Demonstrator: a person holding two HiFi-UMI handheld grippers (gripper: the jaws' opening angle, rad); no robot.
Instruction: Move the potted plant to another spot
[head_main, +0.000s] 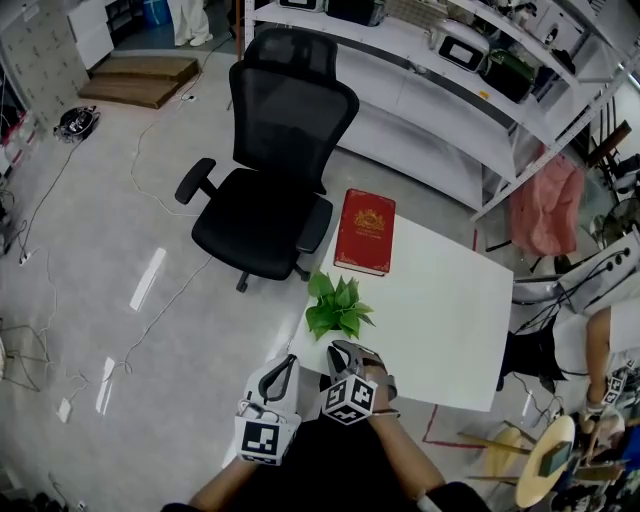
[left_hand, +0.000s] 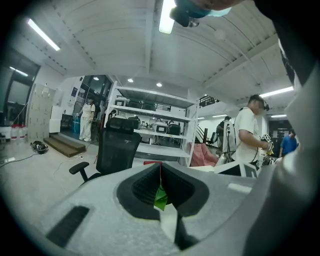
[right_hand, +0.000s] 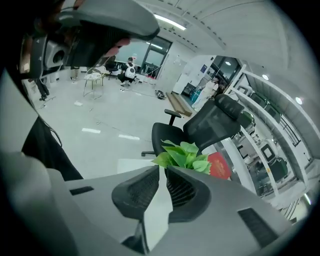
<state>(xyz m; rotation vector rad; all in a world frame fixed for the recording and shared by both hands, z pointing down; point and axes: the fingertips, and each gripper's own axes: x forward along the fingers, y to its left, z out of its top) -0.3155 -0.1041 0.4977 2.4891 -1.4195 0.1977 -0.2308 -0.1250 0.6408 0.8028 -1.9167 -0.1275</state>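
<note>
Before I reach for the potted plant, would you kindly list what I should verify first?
1. Potted plant in view at the table's near corner: ok.
2. Right gripper aimed at the plant: ok, leaves show just beyond its jaws.
3. Right jaws wide enough for the pot: not ok, all but closed, nothing between them.
4. Left gripper out of the way: ok, beside the corner, shut and empty.
5. Free spot on the table: ok, bare surface right of the red book.
6. Pot's shape: cannot tell, leaves hide it.
</note>
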